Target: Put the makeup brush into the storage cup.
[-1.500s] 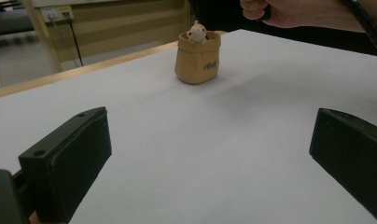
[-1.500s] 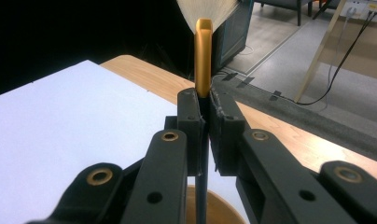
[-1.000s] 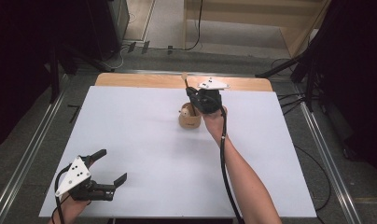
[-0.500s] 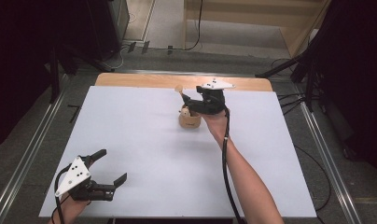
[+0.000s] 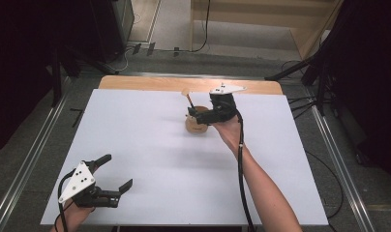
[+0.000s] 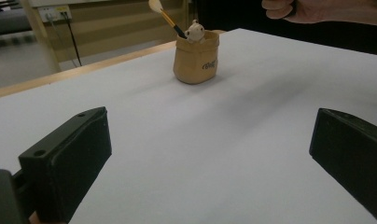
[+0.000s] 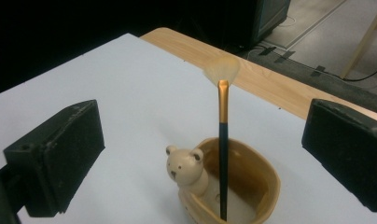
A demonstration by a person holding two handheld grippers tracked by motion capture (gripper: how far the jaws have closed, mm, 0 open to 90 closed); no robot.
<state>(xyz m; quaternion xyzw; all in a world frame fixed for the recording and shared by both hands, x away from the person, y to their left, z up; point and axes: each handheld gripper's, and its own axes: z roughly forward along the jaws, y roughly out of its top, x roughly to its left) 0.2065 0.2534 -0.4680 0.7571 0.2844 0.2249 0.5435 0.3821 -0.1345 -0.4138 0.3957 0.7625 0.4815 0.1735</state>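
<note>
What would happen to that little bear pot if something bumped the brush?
The pot looks glazed, so probably hard, slippery and breakable. The tall brush leans loosely inside, so a nudge would likely swing it or tip it out before the squat pot moves.

Tool (image 6: 210, 154) spread wide, tan holder (image 6: 196, 63) with brush (image 6: 165, 17) beyond.

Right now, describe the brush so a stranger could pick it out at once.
On the white table, look toward the far wooden edge for the tan pot with a bear figure. The brush stands in it: dark handle, gold ferrule, pale fan-shaped bristles, the scene's one tall thin thing.
</note>
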